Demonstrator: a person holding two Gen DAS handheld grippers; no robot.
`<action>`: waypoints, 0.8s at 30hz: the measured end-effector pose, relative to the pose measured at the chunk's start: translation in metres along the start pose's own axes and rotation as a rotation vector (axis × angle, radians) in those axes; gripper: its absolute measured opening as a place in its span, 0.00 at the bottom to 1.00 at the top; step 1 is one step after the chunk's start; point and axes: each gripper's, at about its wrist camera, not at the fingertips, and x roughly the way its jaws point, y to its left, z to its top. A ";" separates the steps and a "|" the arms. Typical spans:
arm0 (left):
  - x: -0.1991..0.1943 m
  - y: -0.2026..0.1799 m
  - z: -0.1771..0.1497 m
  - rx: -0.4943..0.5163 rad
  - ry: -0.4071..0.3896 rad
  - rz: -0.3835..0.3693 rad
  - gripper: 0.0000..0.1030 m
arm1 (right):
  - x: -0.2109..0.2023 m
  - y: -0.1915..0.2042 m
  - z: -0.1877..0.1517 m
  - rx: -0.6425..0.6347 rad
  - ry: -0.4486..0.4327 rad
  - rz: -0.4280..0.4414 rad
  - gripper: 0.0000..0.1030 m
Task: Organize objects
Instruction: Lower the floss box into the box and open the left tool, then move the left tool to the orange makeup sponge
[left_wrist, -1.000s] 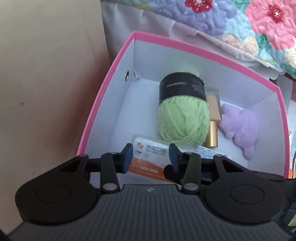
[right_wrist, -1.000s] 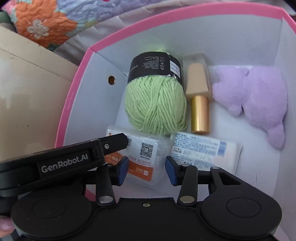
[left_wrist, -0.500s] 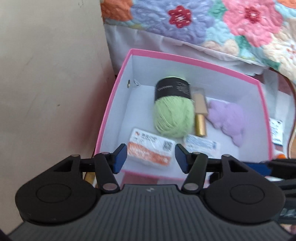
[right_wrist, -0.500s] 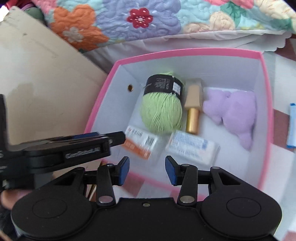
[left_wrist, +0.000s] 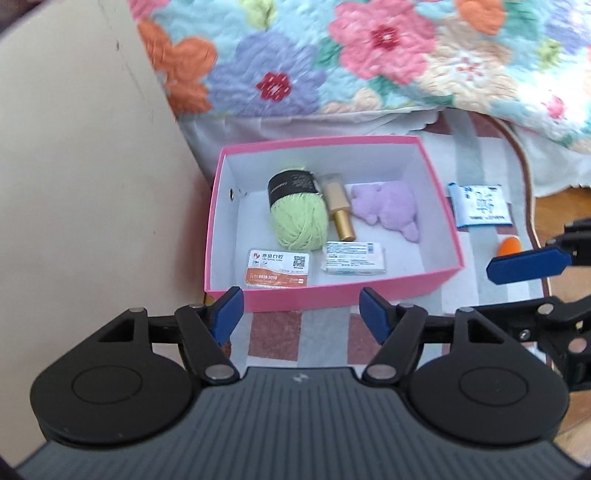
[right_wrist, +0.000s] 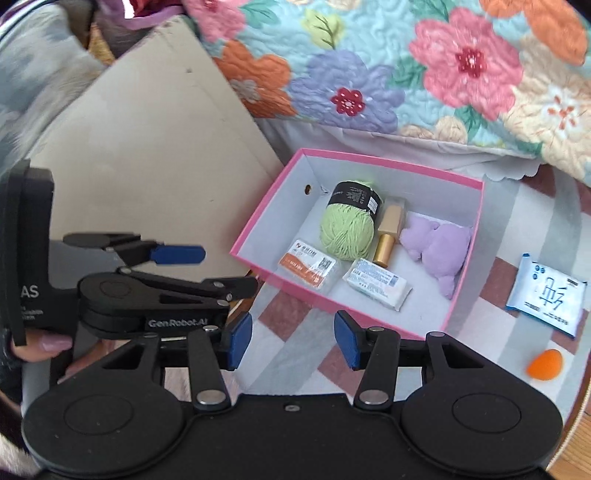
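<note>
Pink-rimmed white cardboard box (left_wrist: 334, 291) on striped mat (right_wrist: 295, 347), long axis across left view, beside floral quilt (left_wrist: 369, 62). Left gripper (left_wrist: 301, 317) and right gripper (right_wrist: 293, 338): jaws opening, nothing between.

Daylit room. Quilted bedspread with big pink, purple and orange flowers (left_wrist: 369, 62) draped over a bed at the back. Plain beige flat panel (left_wrist: 85, 184) on the left. Striped grey-and-maroon rug (right_wrist: 517, 229) below, brown wooden floor (left_wrist: 565, 206) beside it.
</note>
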 end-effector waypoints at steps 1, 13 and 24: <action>-0.007 -0.002 -0.001 0.011 -0.006 -0.013 0.68 | -0.008 0.002 -0.004 -0.012 -0.001 0.000 0.54; -0.048 -0.051 -0.026 0.114 -0.001 -0.135 0.69 | -0.082 0.012 -0.061 -0.035 -0.068 -0.059 0.55; -0.032 -0.113 -0.002 0.091 -0.023 -0.225 0.74 | -0.122 -0.035 -0.097 -0.028 -0.132 -0.165 0.59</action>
